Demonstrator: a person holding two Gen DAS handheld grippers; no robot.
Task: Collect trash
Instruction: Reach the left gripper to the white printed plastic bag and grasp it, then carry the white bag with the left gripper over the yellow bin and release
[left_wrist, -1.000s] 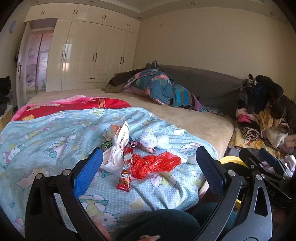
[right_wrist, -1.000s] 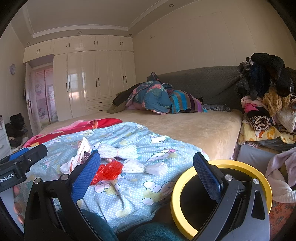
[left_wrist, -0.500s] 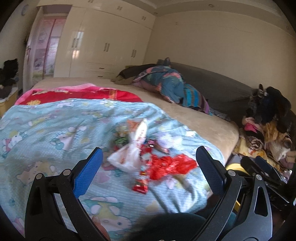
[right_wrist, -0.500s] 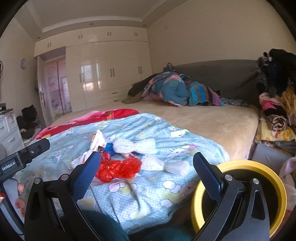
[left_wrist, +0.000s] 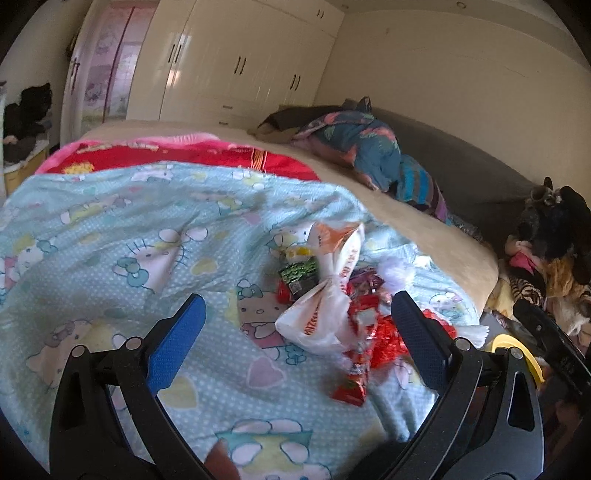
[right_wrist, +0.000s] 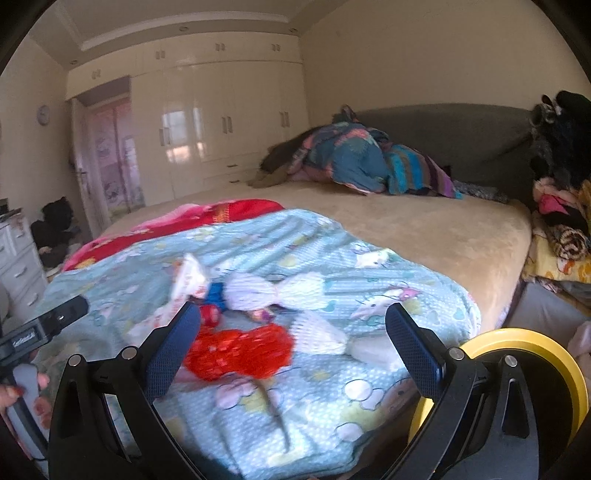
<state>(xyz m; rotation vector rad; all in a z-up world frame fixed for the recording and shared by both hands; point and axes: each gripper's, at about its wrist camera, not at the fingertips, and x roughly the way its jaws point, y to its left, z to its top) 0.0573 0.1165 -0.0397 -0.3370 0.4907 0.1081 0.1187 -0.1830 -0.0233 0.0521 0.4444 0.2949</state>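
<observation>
My left gripper (left_wrist: 297, 325) has its fingers (left_wrist: 177, 341) spread wide, holding nothing, above the pale blue cartoon quilt (left_wrist: 122, 236) on the bed (left_wrist: 424, 229). Between and just beyond them lies the trash: a white plastic bag (left_wrist: 325, 295) with orange print, a green-and-black wrapper (left_wrist: 299, 277) on its left, and a long red snack wrapper (left_wrist: 354, 365) nearest me, with crumpled red plastic (left_wrist: 388, 339) partly behind the right finger.

My right gripper (right_wrist: 291, 339) is likewise wide open and empty. From its side the red plastic (right_wrist: 240, 354) sits between the fingers, and only this view shows clearly the white foam nets (right_wrist: 273, 291) beyond it, a blue scrap (right_wrist: 216, 293), and the yellow-rimmed bin (right_wrist: 528, 350) low at near right, beside the bed. The left view shows just a sliver of that rim (left_wrist: 517, 350). Far off, bundled bedding (right_wrist: 354, 158) lies against the grey headboard (right_wrist: 461, 129).
</observation>
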